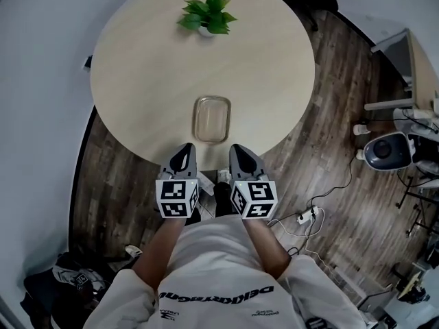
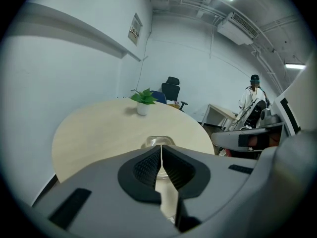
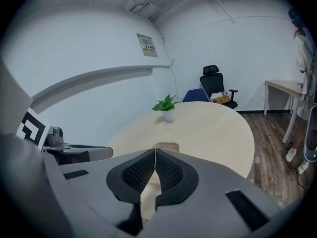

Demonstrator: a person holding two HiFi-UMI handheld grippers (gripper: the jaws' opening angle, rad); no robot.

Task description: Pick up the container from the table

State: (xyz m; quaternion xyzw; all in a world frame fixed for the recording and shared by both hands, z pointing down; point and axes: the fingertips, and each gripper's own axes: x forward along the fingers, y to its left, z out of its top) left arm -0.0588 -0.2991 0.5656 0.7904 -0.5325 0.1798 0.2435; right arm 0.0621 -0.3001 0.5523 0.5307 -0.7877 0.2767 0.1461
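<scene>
1. Two grey hand-held tools, left gripper [image 1: 183, 155] and right gripper [image 1: 239, 155], side by side at the table's near edge. Both jaw pairs pressed together, nothing between them.
2. One clear rounded-rectangular plastic container [image 1: 211, 119], flat on the table just beyond the tips, untouched.
3. One round pale-wood table [image 1: 137, 67]; one small green potted plant [image 1: 208, 14] at its far side.
4. Dark wood-plank floor [image 1: 329, 115], white walls, one black office chair [image 2: 172, 88] beyond.

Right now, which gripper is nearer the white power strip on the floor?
Right. The right gripper hangs up-left of the power strip; the left gripper lies beyond it, farther left.
</scene>
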